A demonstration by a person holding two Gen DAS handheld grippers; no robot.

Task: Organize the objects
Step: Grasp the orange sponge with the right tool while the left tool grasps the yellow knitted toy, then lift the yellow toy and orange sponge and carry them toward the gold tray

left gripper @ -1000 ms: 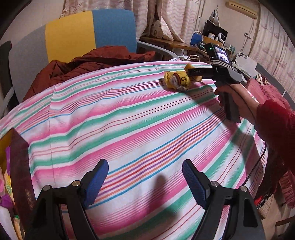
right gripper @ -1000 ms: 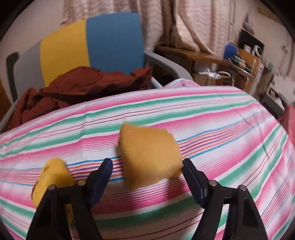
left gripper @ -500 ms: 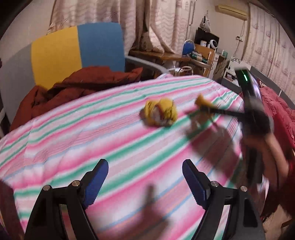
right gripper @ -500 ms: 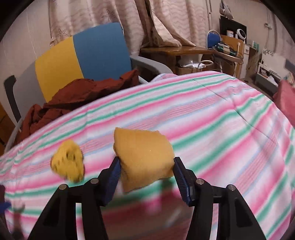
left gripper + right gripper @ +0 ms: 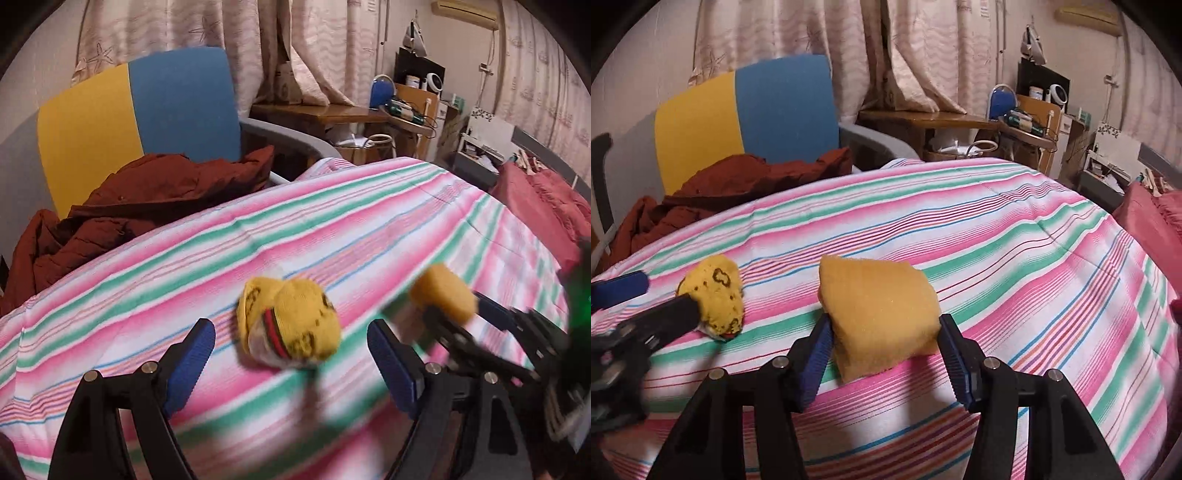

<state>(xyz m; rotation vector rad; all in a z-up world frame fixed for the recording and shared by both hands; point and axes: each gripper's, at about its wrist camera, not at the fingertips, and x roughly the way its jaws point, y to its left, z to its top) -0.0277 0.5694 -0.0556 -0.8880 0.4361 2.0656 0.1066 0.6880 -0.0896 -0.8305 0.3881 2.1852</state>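
Observation:
A balled yellow sock with a red and green band (image 5: 291, 325) lies on the striped bedspread (image 5: 332, 229), just ahead of and between the fingers of my open left gripper (image 5: 291, 354). It also shows in the right wrist view (image 5: 714, 295), with the left gripper's fingers beside it. My right gripper (image 5: 882, 347) is shut on a folded orange cloth (image 5: 879, 314) and holds it above the bedspread (image 5: 997, 236). In the left wrist view the orange cloth (image 5: 443, 293) appears blurred at the right, held in the right gripper.
A blue and yellow chair (image 5: 147, 110) with a dark red jacket (image 5: 140, 206) stands behind the bed. A cluttered wooden desk (image 5: 332, 110) is at the back right. Red bedding (image 5: 546, 206) lies to the right.
My left gripper has moved forward up to the yellow sock, which now sits between its fingers. My right gripper has closed on the orange cloth and lifted it, moving close beside the left.

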